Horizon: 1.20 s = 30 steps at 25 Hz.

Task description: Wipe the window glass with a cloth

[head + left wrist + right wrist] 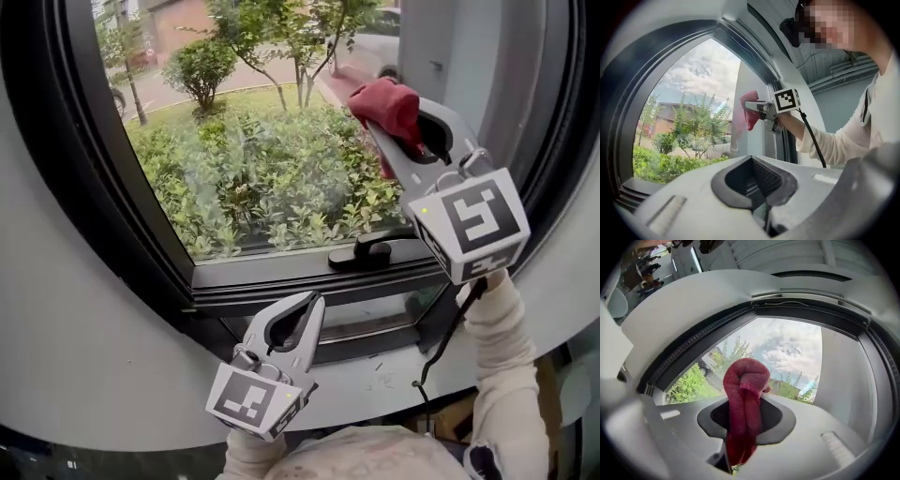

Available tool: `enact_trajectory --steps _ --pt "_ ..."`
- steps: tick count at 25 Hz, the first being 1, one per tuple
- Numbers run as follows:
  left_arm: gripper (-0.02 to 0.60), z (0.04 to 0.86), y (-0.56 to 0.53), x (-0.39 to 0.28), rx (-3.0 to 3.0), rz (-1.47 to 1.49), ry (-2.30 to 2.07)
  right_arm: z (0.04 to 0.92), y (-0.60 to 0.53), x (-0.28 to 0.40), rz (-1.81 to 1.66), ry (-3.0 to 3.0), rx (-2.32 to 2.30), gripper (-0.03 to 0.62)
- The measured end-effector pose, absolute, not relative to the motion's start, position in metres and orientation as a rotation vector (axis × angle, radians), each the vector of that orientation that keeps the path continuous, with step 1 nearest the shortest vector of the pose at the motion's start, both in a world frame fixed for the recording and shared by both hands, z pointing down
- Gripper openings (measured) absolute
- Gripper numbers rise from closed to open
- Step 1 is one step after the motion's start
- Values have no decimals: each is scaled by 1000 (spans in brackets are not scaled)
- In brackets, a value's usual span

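Observation:
A red cloth (386, 105) is bunched at the tip of my right gripper (375, 117), which is shut on it and holds it up against the right part of the window glass (253, 141). In the right gripper view the cloth (744, 399) hangs down between the jaws, with its wad at the tips. The left gripper view shows the same cloth (749, 115) pressed near the window's right frame. My left gripper (314, 300) sits low by the sill, below the glass, shut with nothing in it.
A black window handle (367, 251) lies on the lower frame between the two grippers. The dark curved frame (103, 178) borders the glass at left. A black cable (448, 337) hangs from the right gripper. Shrubs and trees stand outside.

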State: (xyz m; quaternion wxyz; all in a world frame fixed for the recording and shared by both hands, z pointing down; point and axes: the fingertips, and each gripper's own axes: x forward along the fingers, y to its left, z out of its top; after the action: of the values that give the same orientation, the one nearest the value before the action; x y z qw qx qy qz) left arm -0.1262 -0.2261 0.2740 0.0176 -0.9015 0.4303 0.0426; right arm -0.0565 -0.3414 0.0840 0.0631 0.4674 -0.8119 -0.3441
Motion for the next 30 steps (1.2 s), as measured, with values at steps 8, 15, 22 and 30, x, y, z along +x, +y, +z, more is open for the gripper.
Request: enact_trajectory --steps 8,15,22,30 --pt "0 263 -246 -135 -2779 141 1381 23 -367 -41 -1140 -2330 1447 130" --pt "0 248 -255 -134 -2765 163 1388 -30 -364 -33 -1212 -2316 1509 126" --pt "0 251 -260 -130 -2751 173 1396 11 -358 -40 -1275 -2329 1481 121" --pt "0 284 -258 -104 -2778 72 1412 105 -361 -24 -1258 -2364 1434 121"
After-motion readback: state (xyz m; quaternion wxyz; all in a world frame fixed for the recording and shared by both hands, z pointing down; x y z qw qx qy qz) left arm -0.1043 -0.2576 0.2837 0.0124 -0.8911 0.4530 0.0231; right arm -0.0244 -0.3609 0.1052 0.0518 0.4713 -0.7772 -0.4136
